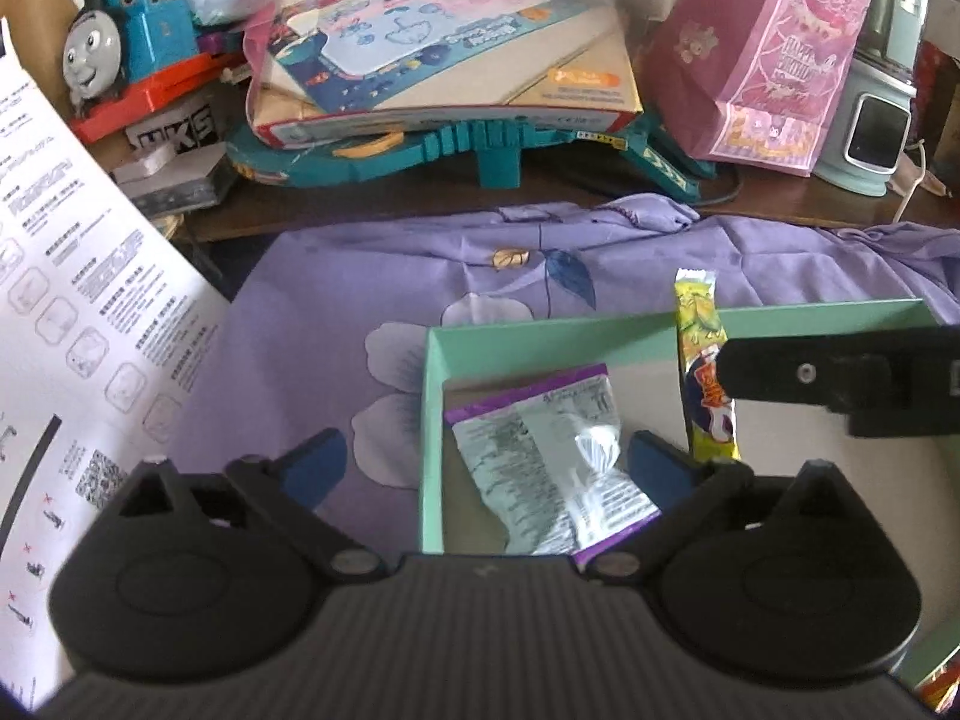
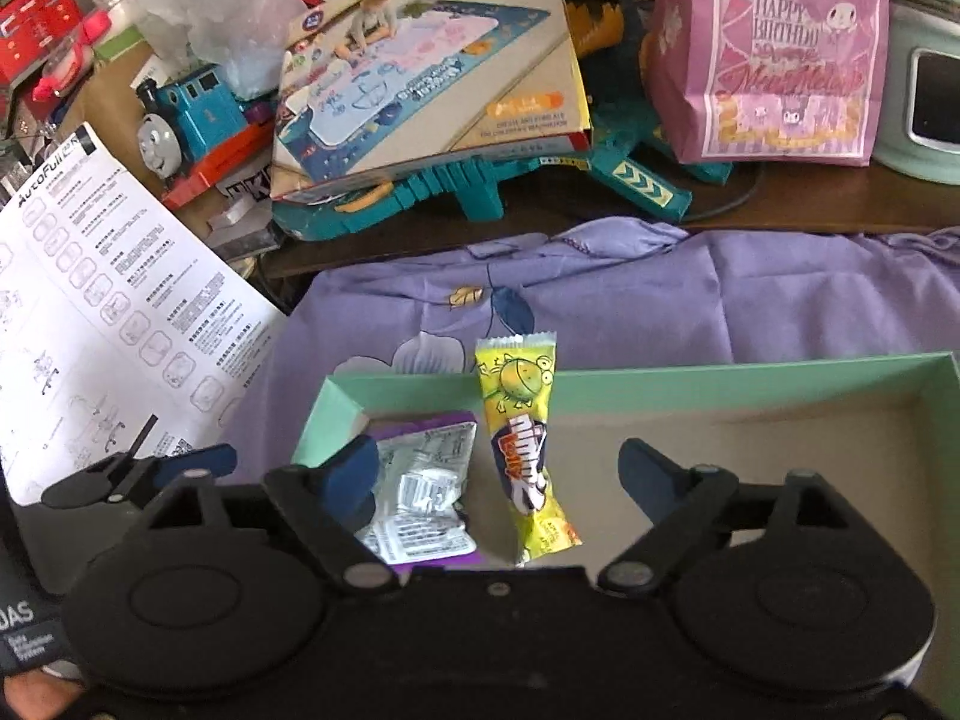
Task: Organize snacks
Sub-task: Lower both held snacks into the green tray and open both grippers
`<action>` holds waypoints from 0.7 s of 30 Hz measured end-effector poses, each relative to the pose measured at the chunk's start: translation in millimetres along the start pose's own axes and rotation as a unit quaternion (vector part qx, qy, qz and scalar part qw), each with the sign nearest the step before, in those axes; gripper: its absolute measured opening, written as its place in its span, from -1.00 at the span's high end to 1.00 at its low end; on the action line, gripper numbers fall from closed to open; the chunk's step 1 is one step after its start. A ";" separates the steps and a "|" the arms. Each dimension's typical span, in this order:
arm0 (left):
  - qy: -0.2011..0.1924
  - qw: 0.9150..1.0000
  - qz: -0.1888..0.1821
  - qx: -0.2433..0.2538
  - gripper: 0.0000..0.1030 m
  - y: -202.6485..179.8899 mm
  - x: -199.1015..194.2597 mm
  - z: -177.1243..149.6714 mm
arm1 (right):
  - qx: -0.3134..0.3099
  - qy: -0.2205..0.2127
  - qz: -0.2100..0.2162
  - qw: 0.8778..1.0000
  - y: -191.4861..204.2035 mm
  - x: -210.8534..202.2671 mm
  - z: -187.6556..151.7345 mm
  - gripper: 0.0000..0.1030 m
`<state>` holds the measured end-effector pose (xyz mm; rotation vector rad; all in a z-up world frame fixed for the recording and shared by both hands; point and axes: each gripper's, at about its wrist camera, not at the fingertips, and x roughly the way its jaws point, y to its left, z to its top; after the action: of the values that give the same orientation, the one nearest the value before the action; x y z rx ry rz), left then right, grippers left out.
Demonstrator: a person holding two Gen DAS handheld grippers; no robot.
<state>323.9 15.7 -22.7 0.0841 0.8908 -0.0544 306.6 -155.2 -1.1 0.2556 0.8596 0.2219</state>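
Observation:
A mint-green box (image 1: 600, 333) (image 2: 750, 381) lies on a purple floral cloth (image 1: 336, 276) (image 2: 780, 300). Inside it lie a silver and purple snack pack (image 1: 552, 468) (image 2: 420, 492) and a yellow snack stick (image 1: 705, 360) (image 2: 522, 438) that leans on the far wall. My left gripper (image 1: 489, 465) is open and empty, its fingers astride the box's left wall above the silver pack. My right gripper (image 2: 501, 474) is open and empty above the yellow stick; it also shows in the left wrist view (image 1: 840, 384) as a black arm at the right.
A white instruction sheet (image 1: 72, 312) (image 2: 120, 324) lies at the left. Behind the cloth are a blue toy train (image 1: 126, 48) (image 2: 186, 114), a toy box (image 1: 444, 54) (image 2: 432, 90) on teal track, a pink gift bag (image 1: 774, 54) (image 2: 774, 48) and a pale-green appliance (image 1: 876, 120).

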 end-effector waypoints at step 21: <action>0.011 0.999 -0.035 0.032 -1.00 -29.2 -105.2 -88.0 | 0.003 -0.019 -0.018 1.000 -0.9 -130.1 -94.4 -1.00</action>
<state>187.4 -3.7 2.7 0.1137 0.9137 -0.1481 151.8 -181.9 32.7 0.2494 0.8260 0.1805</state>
